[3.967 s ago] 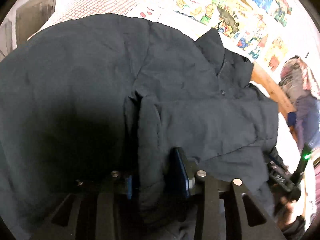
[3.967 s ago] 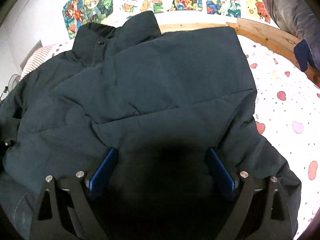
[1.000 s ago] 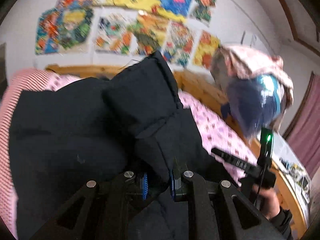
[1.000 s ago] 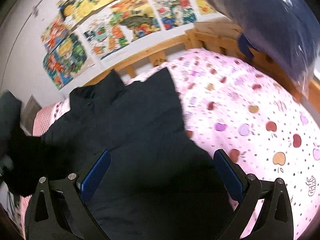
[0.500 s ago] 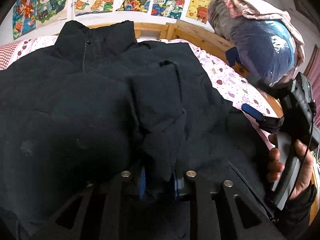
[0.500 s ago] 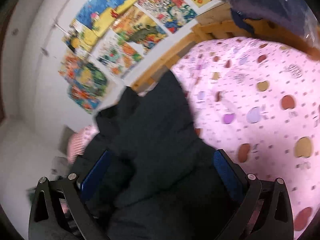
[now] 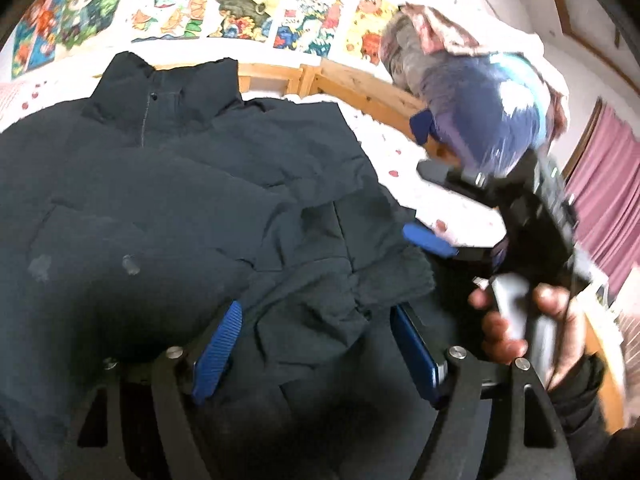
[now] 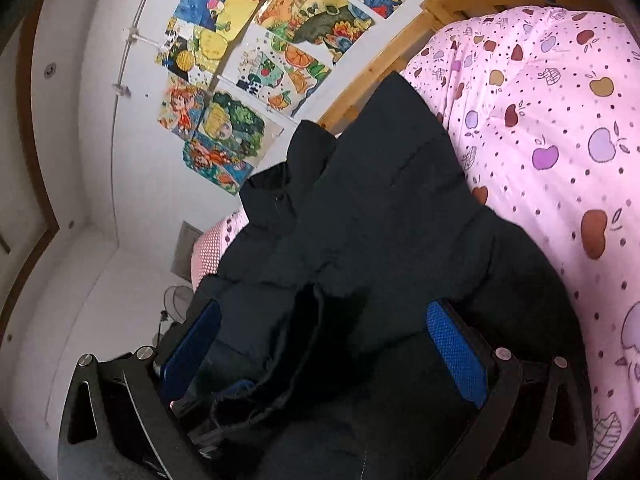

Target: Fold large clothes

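Note:
A dark navy padded jacket point(image 7: 168, 208) lies spread on the bed, its collar point(image 7: 160, 88) toward the headboard. One sleeve point(image 7: 344, 280) is folded across the front, and its cuff rests loose between the blue pads point(image 7: 218, 346) of my left gripper point(image 7: 316, 344), which stands open just above the fabric. To the right a hand point(image 7: 508, 328) holds my right gripper point(image 7: 416, 200), open beside the jacket's right edge. In the right wrist view the right gripper point(image 8: 324, 346) is open over the jacket point(image 8: 392, 208) with nothing gripped.
A pink sheet with an apple print point(image 8: 560, 128) covers the bed to the jacket's right. A wooden bed frame point(image 7: 352, 84) runs behind the collar. A bagged bundle of bedding point(image 7: 480, 96) sits at the far right corner. Posters point(image 7: 240, 4) cover the wall.
My left gripper was shut on the sleeve; it has opened, and the sleeve now lies across the jacket front. The right gripper has swung back over the jacket's right side.

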Tool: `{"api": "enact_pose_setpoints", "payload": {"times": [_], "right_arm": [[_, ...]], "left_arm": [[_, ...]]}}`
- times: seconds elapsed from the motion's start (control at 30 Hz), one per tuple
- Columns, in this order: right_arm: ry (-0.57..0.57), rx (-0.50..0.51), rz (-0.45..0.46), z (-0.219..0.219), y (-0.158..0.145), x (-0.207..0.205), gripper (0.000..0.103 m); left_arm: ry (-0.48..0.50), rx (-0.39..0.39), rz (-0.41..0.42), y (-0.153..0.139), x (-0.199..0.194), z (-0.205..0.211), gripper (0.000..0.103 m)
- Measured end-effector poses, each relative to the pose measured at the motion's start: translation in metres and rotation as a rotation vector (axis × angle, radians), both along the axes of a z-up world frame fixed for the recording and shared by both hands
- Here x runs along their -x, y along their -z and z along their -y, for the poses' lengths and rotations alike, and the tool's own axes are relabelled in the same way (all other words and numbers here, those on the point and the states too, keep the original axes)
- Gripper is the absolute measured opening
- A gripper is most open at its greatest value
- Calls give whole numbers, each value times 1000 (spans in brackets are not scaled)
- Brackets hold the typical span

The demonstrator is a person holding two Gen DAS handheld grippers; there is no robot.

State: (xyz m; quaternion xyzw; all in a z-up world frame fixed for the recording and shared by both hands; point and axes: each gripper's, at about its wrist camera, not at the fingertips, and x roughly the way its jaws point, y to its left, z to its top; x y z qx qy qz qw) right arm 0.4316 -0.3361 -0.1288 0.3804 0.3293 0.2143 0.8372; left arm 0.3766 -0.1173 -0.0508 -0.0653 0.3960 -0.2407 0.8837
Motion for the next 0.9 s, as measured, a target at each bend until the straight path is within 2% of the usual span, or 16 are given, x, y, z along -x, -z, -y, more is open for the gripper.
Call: {"api": "enact_pose_setpoints", "payload": {"times": [0.13, 0.17, 0.27, 0.37, 0.43, 0.47, 0.5, 0.6, 0.77, 0.9], "right_arm": [[-17, 37, 5, -11, -6, 4, 100], [-17, 52, 1, -13, -8, 4, 94], [-24, 106, -31, -20, -10, 4, 63], [-29, 158, -82, -27, -5, 4, 51], [-40, 195, -99, -33, -5, 5, 33], [-44, 215, -106, -36, -6, 6, 18], [-44, 233, -107, -38, -8, 7, 12], [-43, 266, -56, -40, -24, 14, 6], [10, 407, 42, -34, -70, 19, 5], [99, 497, 70, -10, -102, 14, 5]], "left_arm": [[-48, 72, -1, -12, 5, -17, 77], [-69, 75, -2, -15, 6, -22, 78], [-146, 48, -13, -23, 5, -38, 78], [-247, 9, -32, -34, 3, -61, 78], [-309, -11, -40, -41, 1, -79, 78], [-346, -33, -34, -45, 1, -89, 78], [-384, -55, -20, -49, 2, -100, 78], [-449, -83, 1, -57, 4, -130, 78], [-512, -126, 6, -60, -1, -164, 78], [-535, -133, -3, -58, -9, -176, 78]]}}
